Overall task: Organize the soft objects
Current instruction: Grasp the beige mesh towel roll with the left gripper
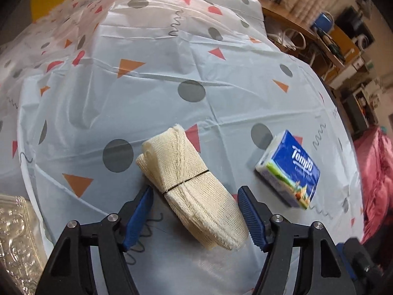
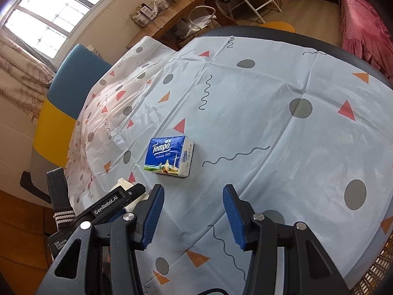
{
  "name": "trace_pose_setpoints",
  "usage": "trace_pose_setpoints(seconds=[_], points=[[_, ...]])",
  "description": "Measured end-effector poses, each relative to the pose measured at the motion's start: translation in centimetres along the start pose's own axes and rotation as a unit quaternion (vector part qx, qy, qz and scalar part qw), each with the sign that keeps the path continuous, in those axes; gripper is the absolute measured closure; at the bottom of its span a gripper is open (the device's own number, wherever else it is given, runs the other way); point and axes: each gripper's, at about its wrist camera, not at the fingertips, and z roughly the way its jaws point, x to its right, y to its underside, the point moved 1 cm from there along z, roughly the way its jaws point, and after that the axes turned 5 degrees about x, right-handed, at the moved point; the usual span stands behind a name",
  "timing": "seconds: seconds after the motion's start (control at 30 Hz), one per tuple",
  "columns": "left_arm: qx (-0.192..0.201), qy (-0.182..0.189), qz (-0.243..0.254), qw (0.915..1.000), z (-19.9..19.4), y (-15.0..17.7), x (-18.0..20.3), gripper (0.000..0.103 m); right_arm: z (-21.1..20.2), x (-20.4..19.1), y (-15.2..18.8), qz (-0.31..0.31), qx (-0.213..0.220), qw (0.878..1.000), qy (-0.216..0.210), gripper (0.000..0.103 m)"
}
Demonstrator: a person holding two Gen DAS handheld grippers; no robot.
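A rolled cream mesh cloth [image 1: 191, 186], bound by a thin black band, lies on the patterned tablecloth [image 1: 157, 103]. My left gripper [image 1: 195, 196] is open with its blue pads on either side of the cloth's near end, not pressing it. A blue Tempo tissue pack [image 1: 288, 169] lies to the cloth's right. In the right wrist view the tissue pack [image 2: 169, 156] lies ahead of my right gripper [image 2: 194, 196], which is open and empty. The left gripper's body [image 2: 110, 206] and a bit of the cloth [image 2: 125, 184] show at the left.
A silvery embossed container [image 1: 17, 241] sits at the left wrist view's lower left. A woven basket edge [image 2: 373, 272] shows at the right wrist view's lower right. The table's dark rim [image 2: 294, 30], a pink bed cover [image 2: 363, 19] and a blue-yellow chair [image 2: 68, 93] surround it.
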Motion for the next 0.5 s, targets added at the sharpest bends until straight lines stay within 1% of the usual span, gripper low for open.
trace_pose_setpoints(seconds=[0.03, 0.07, 0.13, 0.23, 0.3, 0.43, 0.5], points=[[0.001, -0.005, 0.015, 0.9999, -0.1, 0.4, 0.3, 0.039, 0.1, 0.0, 0.0, -0.002, -0.001, 1.0, 0.002, 0.053], [0.002, -0.009, 0.033, 0.9994, -0.3, 0.7, 0.5, 0.051, 0.1, -0.1, 0.1, -0.004, -0.001, 1.0, 0.003, 0.053], [-0.001, 0.001, 0.067, 0.9978, -0.9, 1.6, 1.0, 0.066, 0.1, -0.1, 0.1, -0.006, -0.001, 1.0, 0.006, 0.053], [-0.018, 0.023, 0.077, 0.9966, -1.8, 3.3, 0.7, 0.066, 0.2, 0.0, 0.1, -0.007, -0.004, 1.0, 0.011, 0.053], [-0.02, 0.039, 0.087, 0.9952, -2.6, 5.0, 0.3, 0.066, 0.3, 0.0, 0.2, -0.007, -0.006, 1.0, 0.013, 0.053], [-0.01, 0.071, 0.101, 0.9923, -4.3, 8.1, -0.4, 0.066, 0.4, 0.0, 0.2, -0.012, -0.007, 1.0, 0.02, 0.053], [0.0, 0.081, 0.109, 0.9907, -4.9, 9.3, -0.8, 0.066, 0.4, 0.0, 0.3, -0.015, -0.008, 1.0, 0.024, 0.053]])
